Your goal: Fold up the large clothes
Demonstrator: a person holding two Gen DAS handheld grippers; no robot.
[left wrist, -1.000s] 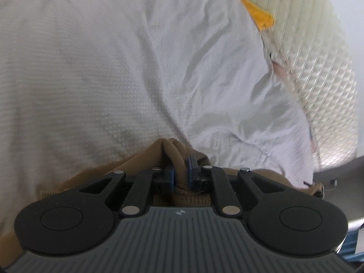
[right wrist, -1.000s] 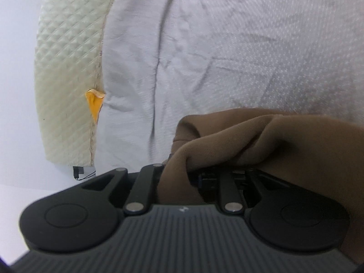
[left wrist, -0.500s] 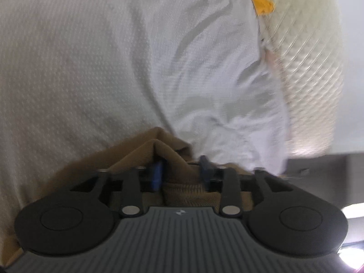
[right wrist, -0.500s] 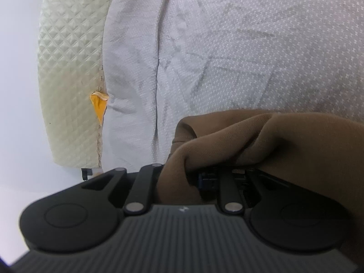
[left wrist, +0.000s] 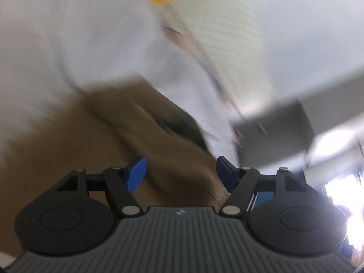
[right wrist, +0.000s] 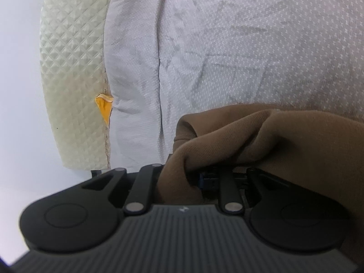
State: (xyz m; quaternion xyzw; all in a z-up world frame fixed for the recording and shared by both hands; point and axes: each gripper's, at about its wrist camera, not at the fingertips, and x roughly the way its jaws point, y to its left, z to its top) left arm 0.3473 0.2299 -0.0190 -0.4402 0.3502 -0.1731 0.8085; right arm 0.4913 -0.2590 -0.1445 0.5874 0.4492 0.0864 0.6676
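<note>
A brown garment (left wrist: 109, 132) lies on a white bed sheet (left wrist: 68, 34). The left wrist view is blurred by motion. My left gripper (left wrist: 180, 173) is open, its blue pads (left wrist: 136, 173) wide apart above the brown cloth and holding nothing. In the right wrist view the same brown garment (right wrist: 273, 136) drapes over my right gripper (right wrist: 200, 177), which is shut on a fold of it; the left pad is hidden by cloth.
The white textured sheet (right wrist: 227, 45) covers a cream quilted mattress (right wrist: 72, 68) with an orange tag (right wrist: 104, 109) at its edge. Beyond the mattress edge is pale floor (right wrist: 20, 91). A dark grey furniture piece (left wrist: 284, 132) stands beside the bed.
My left gripper has opened and let go of the brown garment, and it swings quickly toward the bed's edge. My right gripper keeps its hold and has barely moved.
</note>
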